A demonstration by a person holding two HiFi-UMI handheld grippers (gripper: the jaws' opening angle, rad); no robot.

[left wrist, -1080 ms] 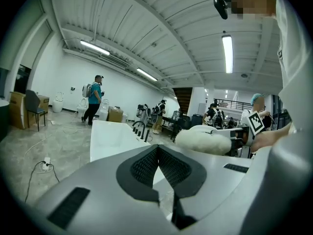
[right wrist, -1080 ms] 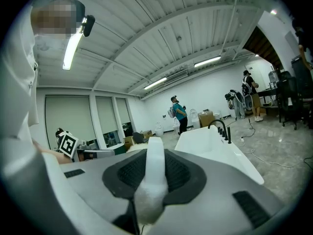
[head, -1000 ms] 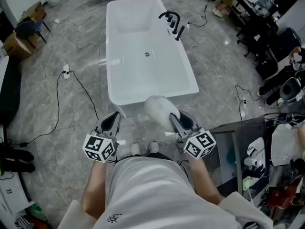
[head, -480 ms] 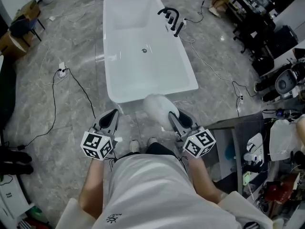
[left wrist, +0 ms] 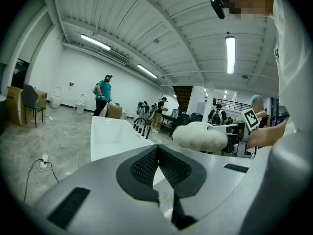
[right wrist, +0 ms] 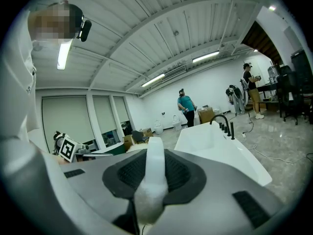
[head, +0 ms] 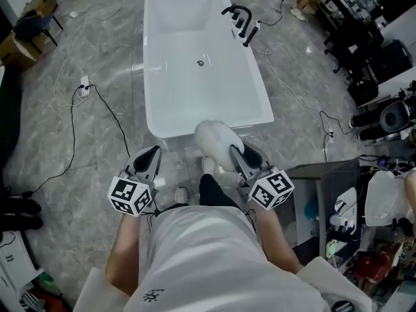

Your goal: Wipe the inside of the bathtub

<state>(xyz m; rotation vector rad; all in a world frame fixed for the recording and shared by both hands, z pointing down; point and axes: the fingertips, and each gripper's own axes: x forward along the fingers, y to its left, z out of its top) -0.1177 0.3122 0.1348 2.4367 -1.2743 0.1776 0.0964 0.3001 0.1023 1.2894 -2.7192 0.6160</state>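
Head view is showing one white bathtub (head: 195, 96) on the floor ahead, one black faucet (head: 239, 21) on its right rim, and two claws held low in front of the person. The right claw (head: 235, 155) is pinching the handle of the single fluffy white duster (head: 218, 138), whose head is showing against the tub's near end. The left claw (head: 148, 158) is pressed together on nothing. Compared with a second ago, one shoe (head: 208, 165) is stepping ahead of the other, and the duster is sitting closer to the tub.
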